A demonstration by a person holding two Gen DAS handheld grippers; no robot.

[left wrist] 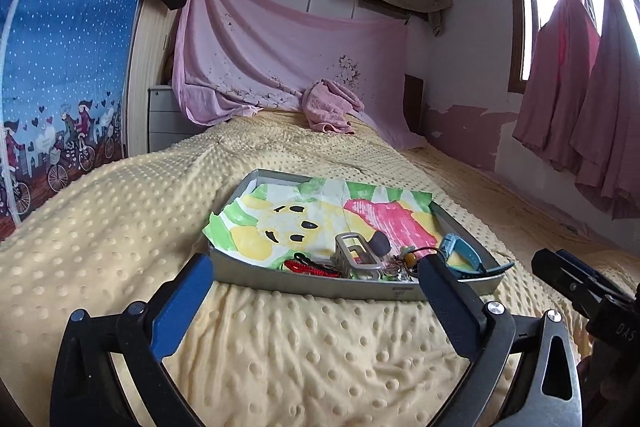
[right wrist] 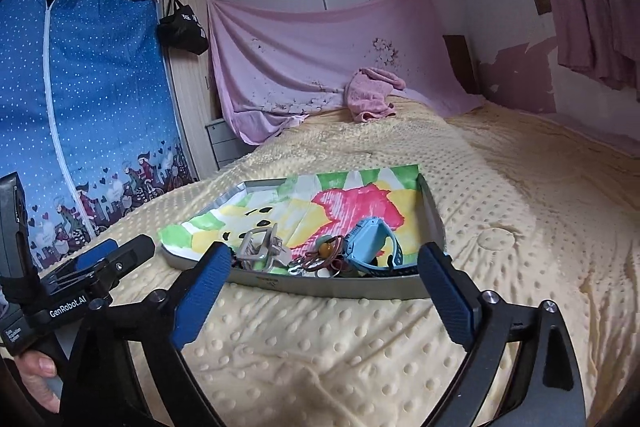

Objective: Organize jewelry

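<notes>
On the yellow blanket (left wrist: 120, 219), which is soft and covered with small raised dots, lies a shallow grey metal tray (left wrist: 316, 285) of rectangular shape. At the far left hangs a blue fabric wardrobe cover (right wrist: 92, 87) with white dots, a white zipper and a printed row of cartoon cyclists. Beside it a black bag (right wrist: 182, 29) with white writing, too small to read, hangs on a wooden panel. The left gripper (left wrist: 316, 279) has its blue ribbed pads wide apart with nothing between them; on its body, seen from the right wrist view, is written "GenRobot.AI". Inside the tray is a crumpled paper (left wrist: 280, 219) painted in green, yellow and pink, with black marks. The jewelry is heaped at the near edge of the tray: a red cord (left wrist: 308, 269), a grey metal buckle (left wrist: 354, 255) of rectangular form, an amber bead (right wrist: 326, 249), and a light blue watch (right wrist: 370, 245) with a rubber strap. The right gripper (right wrist: 324, 275) is also spread wide and holds nothing, its pads near the front wall of the tray. Behind, a pink sheet (left wrist: 280, 55) is draped on the wall, and pink curtains (left wrist: 576, 99) hang at the right.
</notes>
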